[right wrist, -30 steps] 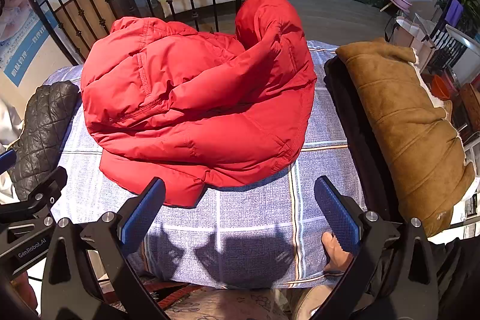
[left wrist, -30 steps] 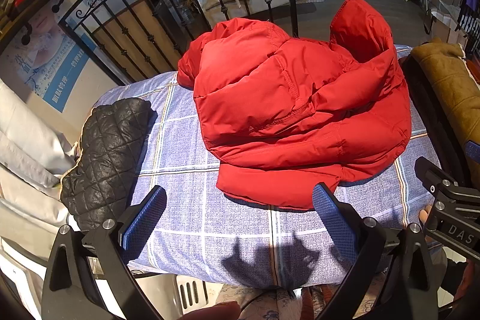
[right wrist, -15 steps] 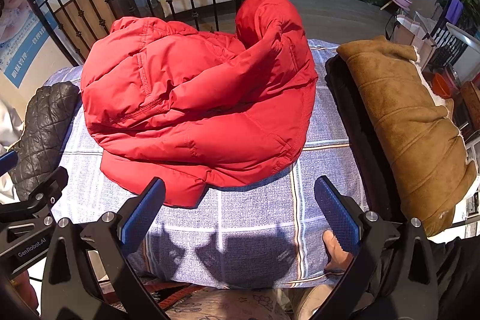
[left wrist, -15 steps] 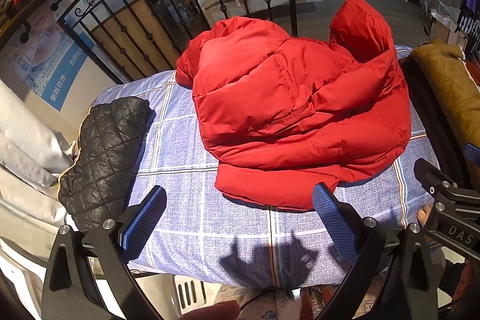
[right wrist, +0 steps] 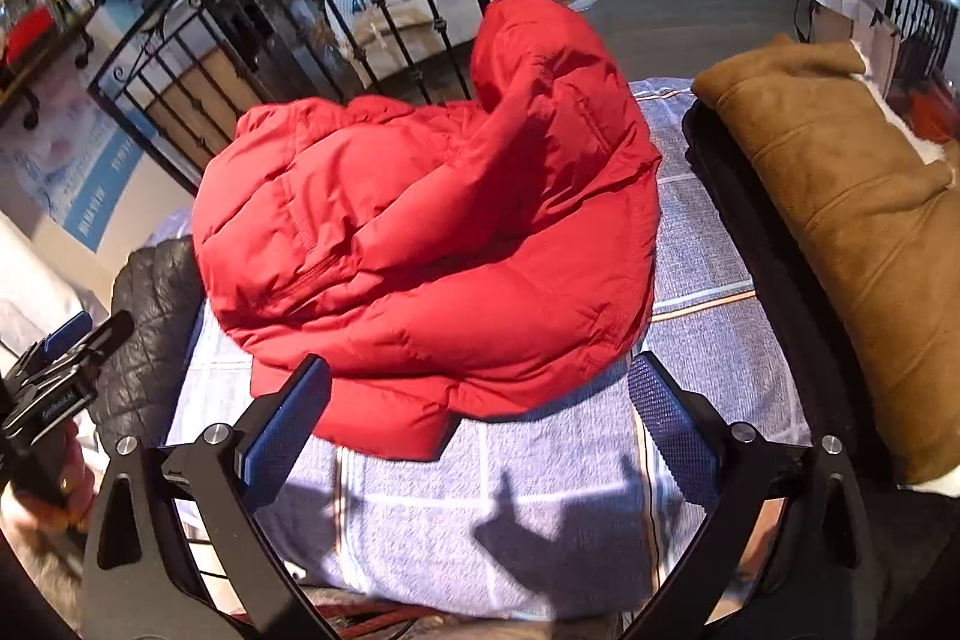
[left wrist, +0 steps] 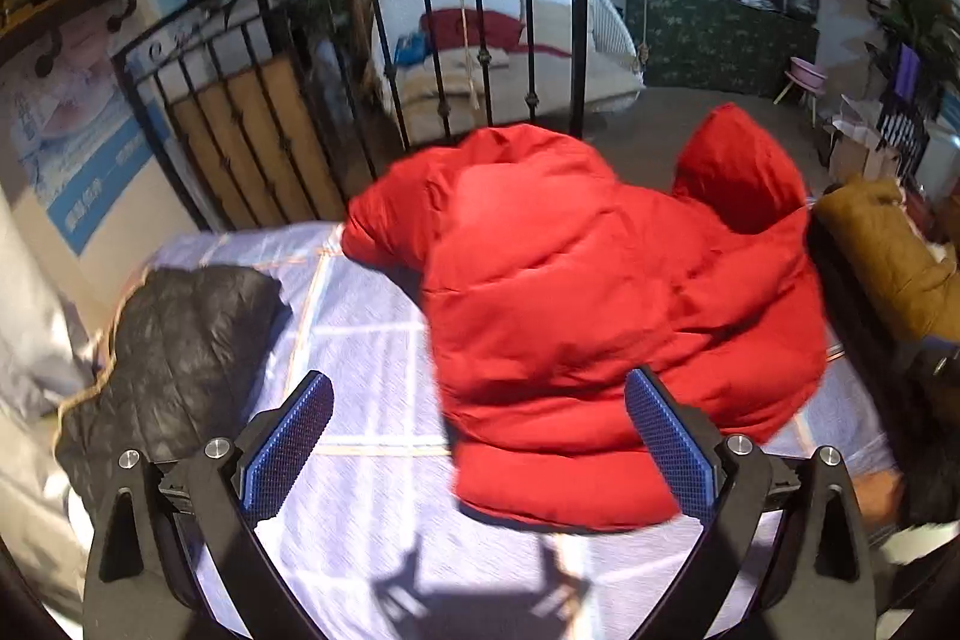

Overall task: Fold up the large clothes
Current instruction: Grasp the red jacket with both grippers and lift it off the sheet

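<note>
Brown coat [right wrist: 840,196] clearer in right view

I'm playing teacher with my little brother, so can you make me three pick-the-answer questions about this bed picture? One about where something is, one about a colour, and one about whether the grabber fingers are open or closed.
1. Where does the black quilted jacket lie, seen from the left wrist camera?
A. On top of the red one
B. Left of the red one
C. On the floor

2. What colour is the big puffy jacket in the middle of the bed?
A. Red
B. Green
C. White

3. How are the fingers of the right gripper?
A. Closed on a sleeve
B. Closed on nothing
C. Wide open

Answers:
1 B: it sits at the bed's left edge, beside the red jacket.
2 A: the whole puffy jacket is bright red.
3 C: the blue fingers stand far apart, holding nothing.
</note>
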Available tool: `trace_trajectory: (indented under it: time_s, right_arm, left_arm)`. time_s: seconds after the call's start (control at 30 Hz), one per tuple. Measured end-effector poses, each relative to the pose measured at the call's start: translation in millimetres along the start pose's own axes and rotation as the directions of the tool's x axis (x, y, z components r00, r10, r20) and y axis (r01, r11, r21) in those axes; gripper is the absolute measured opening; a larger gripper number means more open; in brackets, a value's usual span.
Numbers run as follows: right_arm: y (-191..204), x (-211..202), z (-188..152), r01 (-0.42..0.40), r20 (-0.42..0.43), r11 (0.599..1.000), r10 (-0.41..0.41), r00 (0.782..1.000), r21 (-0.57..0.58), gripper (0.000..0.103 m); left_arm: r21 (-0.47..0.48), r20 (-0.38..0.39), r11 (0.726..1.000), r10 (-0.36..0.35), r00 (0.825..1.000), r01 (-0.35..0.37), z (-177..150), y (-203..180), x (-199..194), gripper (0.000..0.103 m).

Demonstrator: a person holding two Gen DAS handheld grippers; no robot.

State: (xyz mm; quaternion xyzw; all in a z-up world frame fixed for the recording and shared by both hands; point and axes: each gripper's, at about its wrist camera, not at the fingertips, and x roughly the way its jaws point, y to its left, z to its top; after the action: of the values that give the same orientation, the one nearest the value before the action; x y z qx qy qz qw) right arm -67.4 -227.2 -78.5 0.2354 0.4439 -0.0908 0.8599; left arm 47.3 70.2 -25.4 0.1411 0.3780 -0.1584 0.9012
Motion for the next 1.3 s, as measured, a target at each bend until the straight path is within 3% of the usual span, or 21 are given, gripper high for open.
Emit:
trace_trajectory:
  time_s: [0.13, 0.23, 0.27, 0.33, 0.47, 0.6, 0.7, 0.77, 0.87, 0.97, 1.07, 1.23, 1.3]
  right_arm:
    - [-29, 38, -4, -0.038, -0.035, 0.999, 0.039, 0.999, 0.032, 0.098]
    - [-44, 67, -11, -0.045, -0.058, 0.997, 0.049, 0.997, 0.060, 0.098]
    - [-51, 83, -14, -0.017, -0.079, 0.995, 0.024, 0.997, 0.094, 0.098]
    - [-62, 110, -21, -0.054, -0.094, 0.982, 0.072, 0.993, 0.179, 0.098]
    - [-69, 150, -28, -0.064, -0.097, 0.966, 0.090, 0.991, 0.249, 0.097]
    - [-77, 178, -35, -0.127, -0.048, 0.917, 0.157, 0.986, 0.379, 0.091]
    - [-77, 192, -36, -0.148, -0.033, 0.897, 0.177, 0.984, 0.416, 0.055]
    - [-72, 191, -31, -0.152, -0.020, 0.895, 0.177, 0.984, 0.420, 0.028]
    - [-57, 175, -17, -0.165, -0.012, 0.901, 0.185, 0.983, 0.401, 0.014]
    - [-41, 141, -2, -0.201, 0.020, 0.911, 0.208, 0.978, 0.359, 0.012]
    - [-19, 79, 16, -0.258, 0.091, 0.931, 0.243, 0.966, 0.259, 0.011]
    - [15, -39, 33, -0.390, 0.196, 0.918, 0.369, 0.909, 0.079, 0.009]
    - [31, -99, 37, -0.452, 0.243, 0.892, 0.442, 0.864, -0.015, 0.009]
  left_arm:
    - [0.075, -0.081, 0.996, -0.042, 0.996, 0.048, -20, 30, 49, 0.096]
    - [0.094, -0.095, 0.991, -0.085, 0.992, 0.093, -27, 37, 78, 0.096]
    - [0.108, -0.101, 0.988, -0.098, 0.990, 0.109, -27, 34, 91, 0.096]
    - [0.123, -0.120, 0.982, -0.127, 0.985, 0.142, -25, 23, 115, 0.096]
    - [0.095, -0.134, 0.970, -0.209, 0.969, 0.223, -20, 1, 154, 0.095]
    - [0.064, -0.133, 0.974, -0.209, 0.969, 0.219, -17, -15, 179, 0.081]
    - [0.015, -0.120, 0.974, -0.223, 0.967, 0.226, -11, -19, 184, 0.056]
    - [-0.009, -0.121, 0.974, -0.226, 0.967, 0.227, -4, -20, 181, 0.031]
    - [-0.107, -0.119, 0.955, -0.288, 0.950, 0.276, 10, -10, 167, 0.013]
    - [-0.171, -0.076, 0.937, -0.319, 0.945, 0.303, 22, 2, 134, 0.009]
    - [-0.148, 0.002, 0.933, -0.331, 0.944, 0.328, 33, 11, 74, 0.008]
    - [-0.170, 0.123, 0.916, -0.345, 0.931, 0.362, 44, 40, -27, 0.007]
    - [-0.151, 0.203, 0.922, -0.324, 0.924, 0.357, 48, 47, -84, 0.007]
